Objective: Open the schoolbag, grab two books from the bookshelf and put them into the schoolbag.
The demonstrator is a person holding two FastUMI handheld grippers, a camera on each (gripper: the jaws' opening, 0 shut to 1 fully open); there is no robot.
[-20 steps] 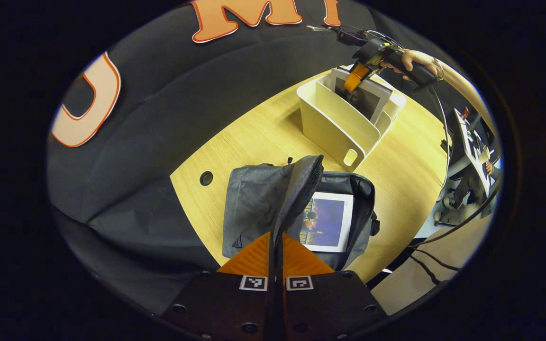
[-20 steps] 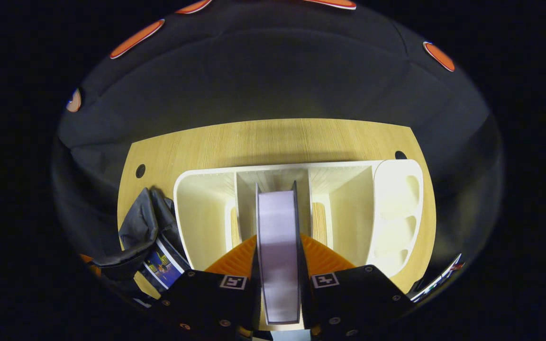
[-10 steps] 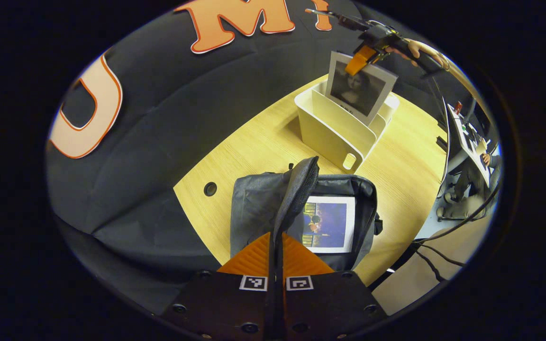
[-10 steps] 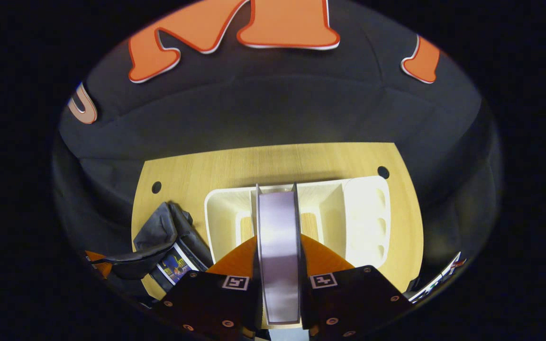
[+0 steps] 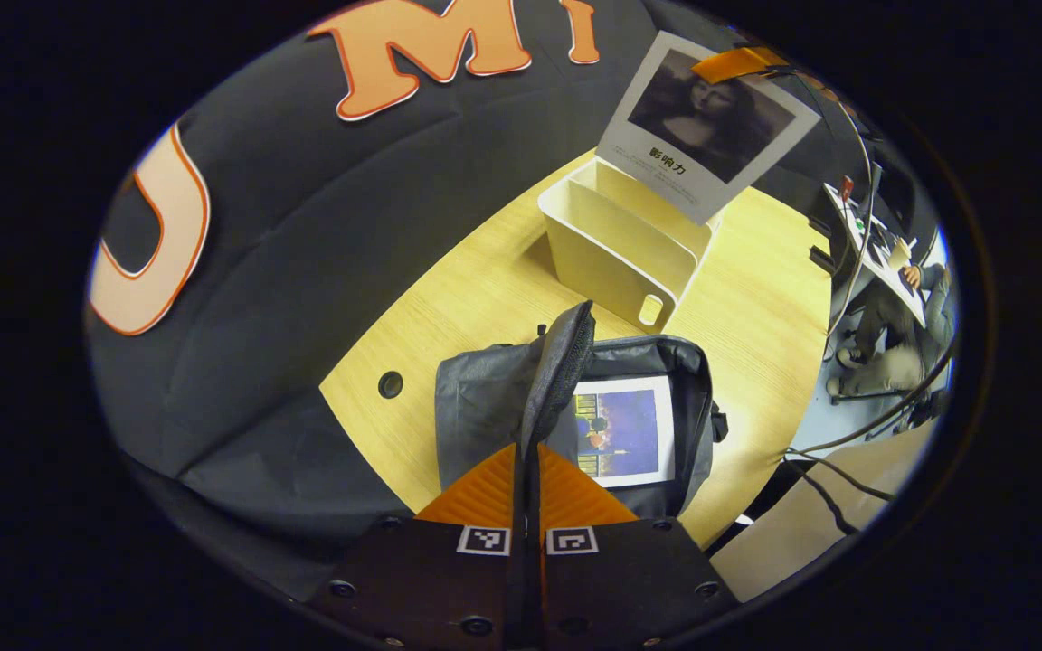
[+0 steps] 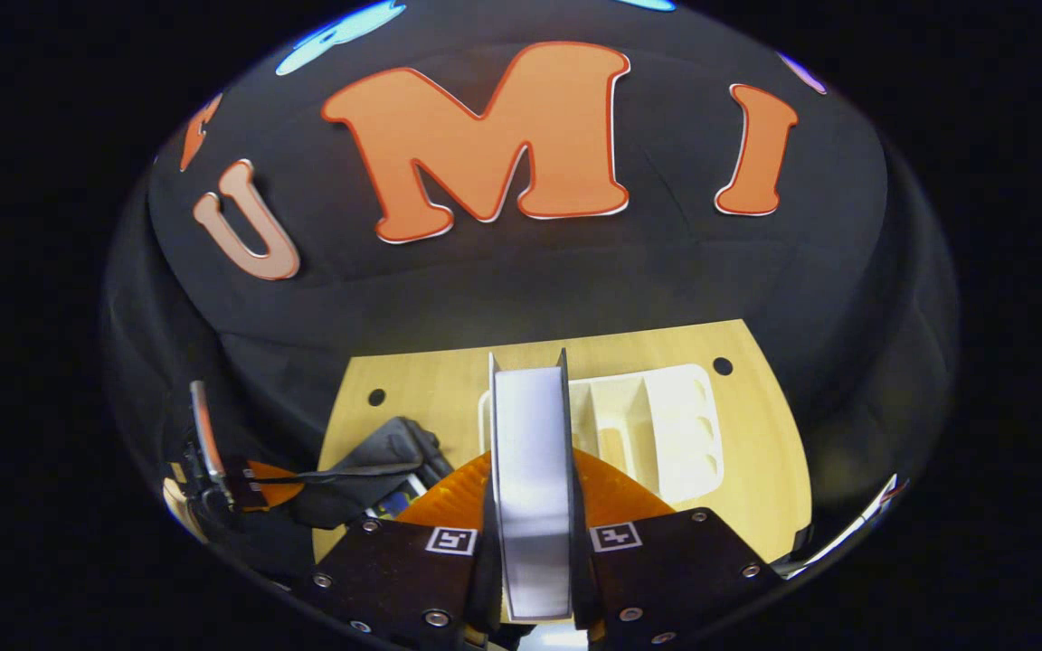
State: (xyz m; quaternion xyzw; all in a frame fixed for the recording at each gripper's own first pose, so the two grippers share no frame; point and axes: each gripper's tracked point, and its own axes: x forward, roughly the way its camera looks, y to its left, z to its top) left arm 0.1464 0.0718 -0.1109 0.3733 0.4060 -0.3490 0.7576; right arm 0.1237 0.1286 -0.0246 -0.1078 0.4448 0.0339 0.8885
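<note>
Book (image 6: 532,488) hangs squeezed between the right gripper's (image 6: 532,506) fingers, high above the shelf (image 5: 616,240), while the left gripper (image 5: 528,470) pinches the bag's (image 5: 485,398) flap (image 5: 557,371) up.

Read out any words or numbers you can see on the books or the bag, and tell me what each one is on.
"影响力": on the white strip under the picture on the portrait book, held above the bookshelf.
Fine print under that title: too small to read.
Night-scene book lying in the schoolbag: no lettering can be made out.
</note>
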